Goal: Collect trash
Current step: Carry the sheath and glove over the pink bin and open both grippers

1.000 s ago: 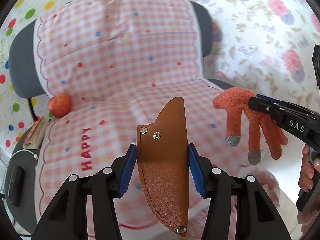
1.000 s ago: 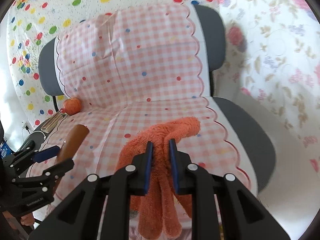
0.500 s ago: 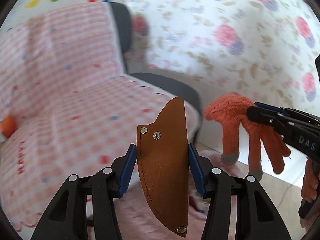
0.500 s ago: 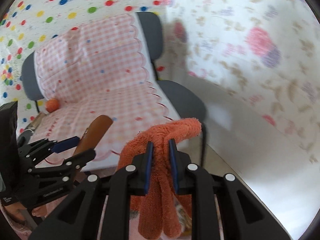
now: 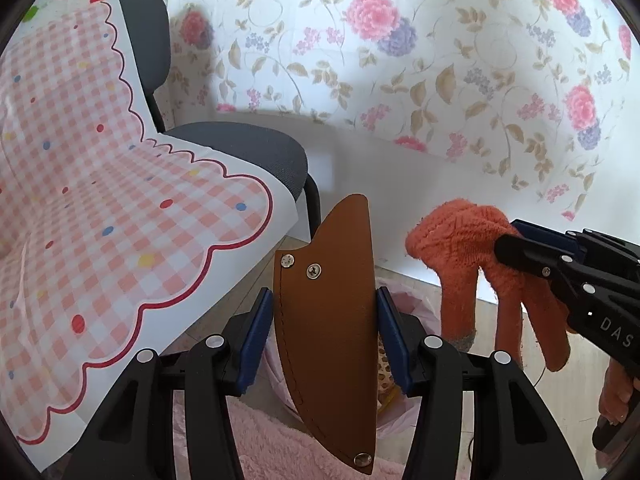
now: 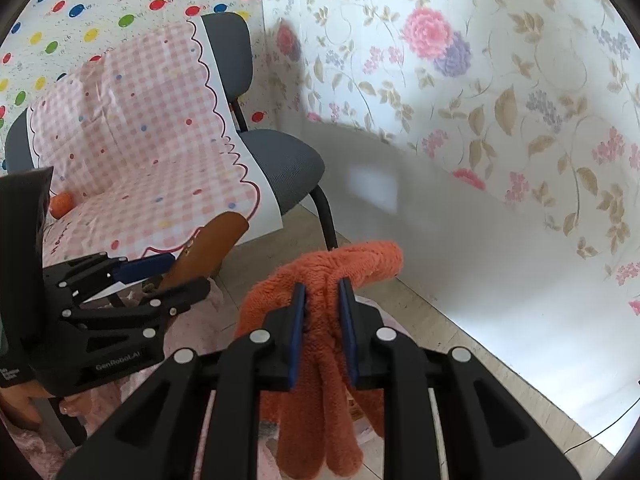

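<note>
Beside the chair, just off its front corner: both tongs are loaded and aimed down toward a pink bag on the floor.

Left gripper: pads pinching a brown leather sheath across its width, tip up, riveted end hanging below the pads. Grip looks square, no tilt.

Right gripper: pressed nearly together on an orange glove, held mid-body. Cuff folds over the top, fingers dangle below.

Only part of the bag's rim shows in either view, behind the sheath and under the glove; its mouth is mostly hidden. Something woven and tan sits just behind the sheath. Cannot tell what.

Judgement, step in hand = carry both items over the bag and drop:
- Centre each item over the mouth before letting go. The thin rim looks floppy, so an edge drop likely slides off onto the pink rug.
- Release 1 at a time; the 2 tongs sit close together.
- Sheath is stiff and long: lower the riveted end in first, then open.
- Glove is fuzzy and may cling to a pad. Open wide and confirm it fell.

A checked cloth covers the chair, with an orange fruit on it.
</note>
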The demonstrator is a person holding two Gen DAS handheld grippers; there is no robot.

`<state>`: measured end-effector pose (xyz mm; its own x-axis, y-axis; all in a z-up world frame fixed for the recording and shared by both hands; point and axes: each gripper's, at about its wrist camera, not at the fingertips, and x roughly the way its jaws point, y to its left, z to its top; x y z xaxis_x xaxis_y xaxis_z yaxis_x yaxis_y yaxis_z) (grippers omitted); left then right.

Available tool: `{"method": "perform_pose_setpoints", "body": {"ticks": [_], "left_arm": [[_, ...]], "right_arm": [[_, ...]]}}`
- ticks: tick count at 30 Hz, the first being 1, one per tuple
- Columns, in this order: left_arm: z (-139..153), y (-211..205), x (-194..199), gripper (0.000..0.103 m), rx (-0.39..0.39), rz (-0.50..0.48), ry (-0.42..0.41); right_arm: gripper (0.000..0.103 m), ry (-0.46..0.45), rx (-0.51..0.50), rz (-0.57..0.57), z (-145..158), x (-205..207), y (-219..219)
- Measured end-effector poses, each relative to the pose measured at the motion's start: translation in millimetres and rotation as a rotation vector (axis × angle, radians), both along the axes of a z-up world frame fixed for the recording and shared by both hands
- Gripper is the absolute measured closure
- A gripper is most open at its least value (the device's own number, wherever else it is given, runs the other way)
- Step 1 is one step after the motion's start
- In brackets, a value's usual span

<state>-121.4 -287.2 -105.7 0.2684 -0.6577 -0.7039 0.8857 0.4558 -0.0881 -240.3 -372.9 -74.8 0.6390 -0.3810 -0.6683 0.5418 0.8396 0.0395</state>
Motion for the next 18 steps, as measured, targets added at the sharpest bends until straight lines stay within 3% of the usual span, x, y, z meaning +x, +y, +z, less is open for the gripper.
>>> {"method": "perform_pose_setpoints", "body": {"ticks": [4, 8, 17, 18], "left_arm": [[-6, -7, 8, 0.047, 0.012, 0.018, 0.039], [-7, -9, 11, 0.027, 0.005, 0.031, 0.044], [2, 9, 22, 0.025, -0.001, 0.1, 0.048], [5, 13, 22, 0.025, -0.002, 0.111, 0.044]], "right_arm": [[0.08, -0.003, 0.032, 0.006, -8, 5, -13], [0.077, -0.009, 0.05, 0.005, -13, 8, -22], [0.07, -0.03, 0.059, 0.01, -7, 3, -19], [0.065, -0.033, 0.058, 0.015, -5, 4, -18]]}}
